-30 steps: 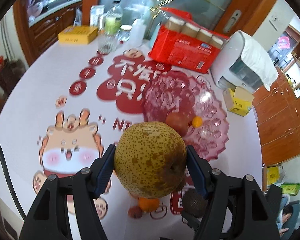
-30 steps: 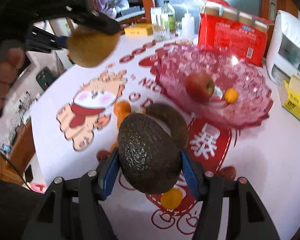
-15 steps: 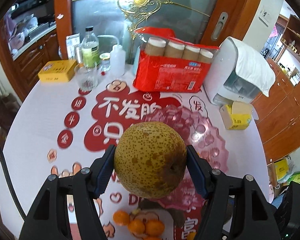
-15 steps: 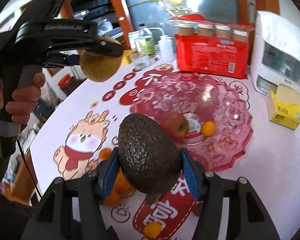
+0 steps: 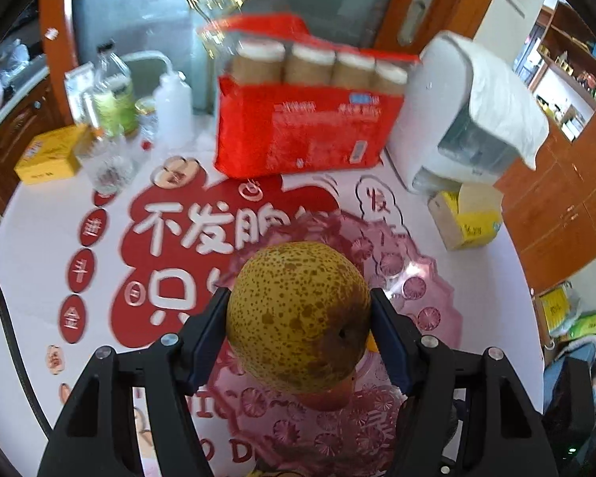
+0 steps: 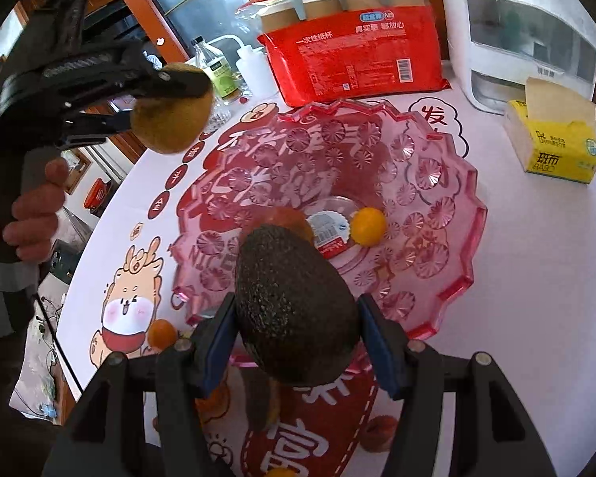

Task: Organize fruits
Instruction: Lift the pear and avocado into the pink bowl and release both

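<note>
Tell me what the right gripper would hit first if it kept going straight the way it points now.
Probably the pink glass bowl. The right gripper, shut on the avocado, aims down at its near side, where an apple lies just ahead. Depth is unclear, so the apple could come first.

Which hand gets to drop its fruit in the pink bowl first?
Probably the right. Its gripper holds the avocado just over the bowl's near rim, while the left gripper's pear hangs beyond the far edge.

Avocado (image 6: 296, 304) between right gripper (image 6: 298, 338) fingers (image 6: 218, 342)
</note>
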`<act>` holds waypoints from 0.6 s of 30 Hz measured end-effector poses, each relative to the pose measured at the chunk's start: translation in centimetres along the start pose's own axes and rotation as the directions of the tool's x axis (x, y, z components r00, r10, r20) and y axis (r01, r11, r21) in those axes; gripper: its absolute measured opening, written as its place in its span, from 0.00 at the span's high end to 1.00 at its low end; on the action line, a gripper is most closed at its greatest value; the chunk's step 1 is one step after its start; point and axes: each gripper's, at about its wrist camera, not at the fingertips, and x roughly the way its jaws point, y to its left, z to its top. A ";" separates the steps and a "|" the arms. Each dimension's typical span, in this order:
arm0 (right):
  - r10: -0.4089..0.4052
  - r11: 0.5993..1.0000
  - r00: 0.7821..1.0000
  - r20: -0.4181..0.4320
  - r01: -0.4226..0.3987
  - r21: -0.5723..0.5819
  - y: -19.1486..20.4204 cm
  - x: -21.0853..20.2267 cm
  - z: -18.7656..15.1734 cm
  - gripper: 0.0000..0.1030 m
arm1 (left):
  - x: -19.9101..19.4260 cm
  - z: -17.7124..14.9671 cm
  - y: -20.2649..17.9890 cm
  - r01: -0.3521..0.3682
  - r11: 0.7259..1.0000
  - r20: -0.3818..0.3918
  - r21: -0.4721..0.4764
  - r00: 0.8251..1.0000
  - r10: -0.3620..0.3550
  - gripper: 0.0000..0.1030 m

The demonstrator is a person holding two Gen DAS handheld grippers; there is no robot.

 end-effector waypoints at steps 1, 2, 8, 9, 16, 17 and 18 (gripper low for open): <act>0.010 1.000 1.000 0.003 -0.010 0.003 -0.1 0.1 0.1 0.42 | 0.9 -0.2 -0.1 0.004 1.000 -0.015 -0.002 1.000 -0.004 0.35; 0.012 1.000 1.000 0.005 -0.012 0.001 -0.2 0.3 0.1 0.42 | 1.6 -0.3 -0.2 0.006 1.000 -0.027 -0.003 1.000 -0.006 0.35; 0.006 1.000 1.000 0.006 -0.006 0.015 -0.2 1.1 0.2 0.42 | 5.5 -1.5 -1.0 0.021 1.000 -0.104 -0.004 0.994 -0.022 0.35; 0.003 1.000 1.000 0.006 -0.003 0.019 -0.2 1.2 0.2 0.42 | 5.7 -1.5 -1.1 0.023 1.000 -0.110 0.000 0.994 -0.023 0.35; -0.018 1.000 1.000 0.007 0.018 0.022 0.2 1.5 0.3 0.42 | 6.4 -1.4 -1.7 0.032 0.999 -0.142 0.022 0.989 -0.029 0.34; -0.025 1.000 1.000 0.006 0.025 0.014 0.3 1.5 0.3 0.42 | 6.5 -1.4 -1.7 0.031 0.999 -0.150 0.017 0.988 -0.028 0.34; -0.026 1.000 1.000 0.004 0.026 0.011 0.4 1.5 0.3 0.42 | 6.3 -1.3 -1.6 0.035 0.999 -0.148 0.012 0.989 -0.033 0.34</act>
